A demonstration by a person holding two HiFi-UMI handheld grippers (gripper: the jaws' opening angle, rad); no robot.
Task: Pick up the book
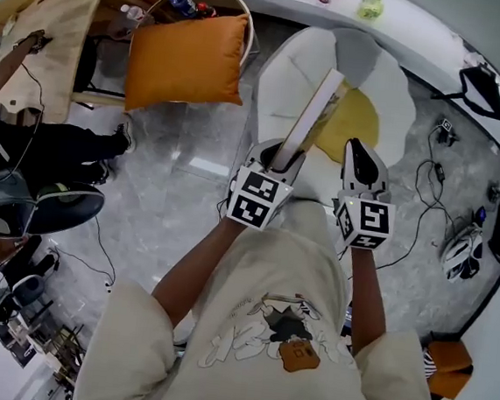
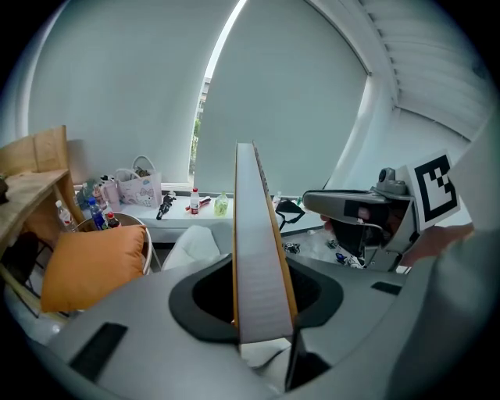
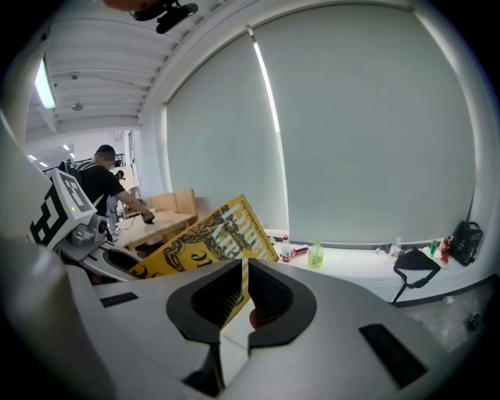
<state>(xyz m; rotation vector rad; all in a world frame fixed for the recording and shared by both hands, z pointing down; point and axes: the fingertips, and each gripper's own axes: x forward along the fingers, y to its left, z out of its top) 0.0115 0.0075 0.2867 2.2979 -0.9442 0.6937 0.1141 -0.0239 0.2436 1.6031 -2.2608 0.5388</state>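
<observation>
Book (image 1: 319, 105) is up in the air over the white chair (image 1: 285, 62) — left gripper (image 1: 280, 156) clamped on its lower end. Right gripper (image 1: 358, 151) is closing on nothing, so the pickup looks basically done.

We look down on a grey marbled floor (image 1: 189, 198) strewn with cables (image 1: 427, 190), with a white chair (image 1: 284, 75) and an orange cushion (image 1: 186, 61). A wooden table (image 1: 60, 23) stands at the left. Pale blinds (image 3: 367, 133) cover the windows above a white ledge (image 1: 416, 30) bearing bottles (image 1: 370, 6).
</observation>
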